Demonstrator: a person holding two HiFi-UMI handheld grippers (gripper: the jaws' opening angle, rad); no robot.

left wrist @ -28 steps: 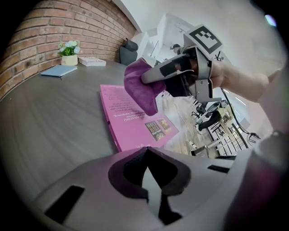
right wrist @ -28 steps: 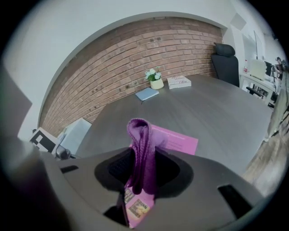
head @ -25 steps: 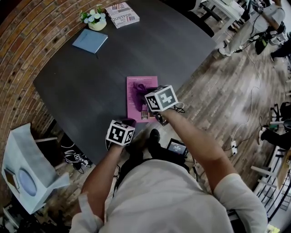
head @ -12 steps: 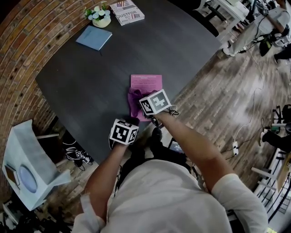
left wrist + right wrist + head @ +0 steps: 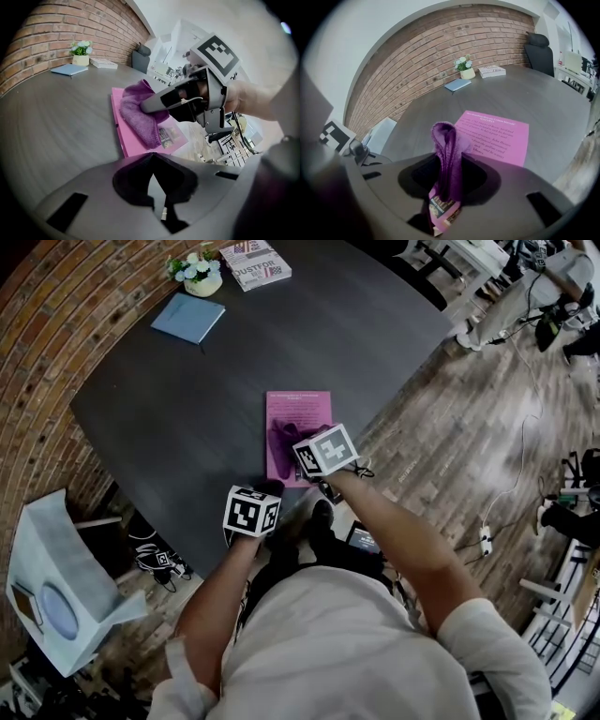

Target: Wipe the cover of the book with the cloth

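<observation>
A pink book [image 5: 305, 409] lies flat near the front edge of the dark table [image 5: 187, 418]. My right gripper [image 5: 292, 452] is shut on a purple cloth [image 5: 283, 440], whose bunched end rests on the left half of the cover. In the right gripper view the cloth [image 5: 447, 150] stands up between the jaws, with the book [image 5: 499, 136] printed with text beyond. My left gripper [image 5: 266, 491] sits at the table's edge just short of the book's near left corner, jaws together with nothing in them. In the left gripper view the cloth [image 5: 138, 115] lies on the book [image 5: 136, 143].
At the table's far end lie a blue notebook [image 5: 187, 319], a small flower pot [image 5: 198, 277] and a stack of magazines [image 5: 255, 263]. The table's edge runs right of the book, with wooden floor [image 5: 441, 418] beyond. A brick wall [image 5: 37, 352] stands left.
My right gripper dragged the cloth to the book's left edge and then a little back toward the middle. The left gripper stayed in place.
</observation>
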